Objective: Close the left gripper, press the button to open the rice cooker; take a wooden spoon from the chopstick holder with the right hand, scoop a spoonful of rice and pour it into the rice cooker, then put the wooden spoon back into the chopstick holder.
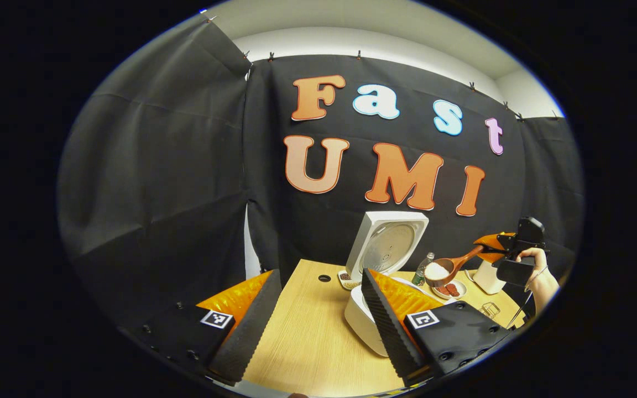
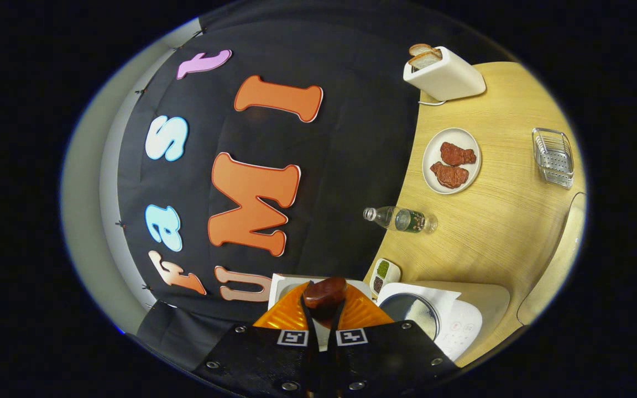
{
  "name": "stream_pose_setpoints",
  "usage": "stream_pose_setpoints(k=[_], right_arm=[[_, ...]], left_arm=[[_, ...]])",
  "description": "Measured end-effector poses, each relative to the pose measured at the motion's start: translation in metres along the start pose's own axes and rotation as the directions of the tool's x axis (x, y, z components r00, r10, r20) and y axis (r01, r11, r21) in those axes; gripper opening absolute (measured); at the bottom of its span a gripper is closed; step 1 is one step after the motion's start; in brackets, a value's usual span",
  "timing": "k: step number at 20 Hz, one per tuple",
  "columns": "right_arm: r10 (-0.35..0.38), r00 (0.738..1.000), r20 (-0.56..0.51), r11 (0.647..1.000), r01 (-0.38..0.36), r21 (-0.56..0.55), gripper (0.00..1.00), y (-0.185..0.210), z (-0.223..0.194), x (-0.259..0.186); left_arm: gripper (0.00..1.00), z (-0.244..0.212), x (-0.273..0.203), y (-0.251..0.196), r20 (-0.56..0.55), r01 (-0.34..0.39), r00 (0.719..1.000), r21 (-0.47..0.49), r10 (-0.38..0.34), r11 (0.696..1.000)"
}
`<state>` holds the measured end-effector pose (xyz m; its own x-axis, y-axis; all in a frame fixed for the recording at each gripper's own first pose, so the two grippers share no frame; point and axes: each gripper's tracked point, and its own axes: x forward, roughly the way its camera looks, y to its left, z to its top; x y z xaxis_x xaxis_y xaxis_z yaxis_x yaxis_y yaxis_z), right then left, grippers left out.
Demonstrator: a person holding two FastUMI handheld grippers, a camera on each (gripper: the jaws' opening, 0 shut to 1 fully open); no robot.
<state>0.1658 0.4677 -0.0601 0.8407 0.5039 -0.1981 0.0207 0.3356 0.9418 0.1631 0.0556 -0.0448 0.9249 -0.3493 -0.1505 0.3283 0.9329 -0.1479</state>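
The white rice cooker (image 1: 361, 323) stands open with its lid (image 1: 387, 246) tipped up. In the right gripper view its inner pot (image 2: 410, 312) lies low, just right of the fingers. My left gripper (image 1: 316, 326) is open and holds nothing; its right finger covers part of the cooker body. Farther right, a hand carries my right gripper (image 1: 509, 251), shut on the handle of a wooden spoon (image 1: 443, 271) heaped with white rice. The spoon hangs above the meat plate, to the right of the cooker. In its own view the right gripper (image 2: 324, 312) clamps the spoon (image 2: 324, 293).
On the wooden table (image 2: 495, 232) are a plate of meat (image 2: 451, 160), a lying water bottle (image 2: 401, 219), a white toaster (image 2: 443, 72), a wire-mesh holder (image 2: 553, 157), and a small dish (image 2: 385, 273) of seasonings beside the cooker. A pale curved rim (image 2: 559, 265) shows at the edge.
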Motion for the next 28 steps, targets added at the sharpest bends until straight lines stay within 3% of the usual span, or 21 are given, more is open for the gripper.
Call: stream_pose_setpoints(k=[12, 23, 28], right_arm=[[0.057, 0.997, 0.047, 0.951, -0.039, -0.308, 0.04, 0.035, -0.009, 0.001], [0.113, 0.993, 0.021, 0.924, -0.098, -0.37, 0.04, 0.062, -0.024, -0.006], [0.124, 0.992, 0.029, 0.893, -0.099, -0.44, 0.04, 0.066, -0.028, -0.009]], left_arm=[[0.97, -0.005, 0.002, 0.003, -0.003, 0.006, 1.0, 0.002, -0.006, 1.0], [0.99, -0.002, 0.001, 0.002, 0.004, 0.01, 1.0, -0.022, -0.01, 1.0], [0.97, -0.005, 0.0, 0.003, -0.001, 0.003, 1.0, -0.012, -0.003, 1.0]])
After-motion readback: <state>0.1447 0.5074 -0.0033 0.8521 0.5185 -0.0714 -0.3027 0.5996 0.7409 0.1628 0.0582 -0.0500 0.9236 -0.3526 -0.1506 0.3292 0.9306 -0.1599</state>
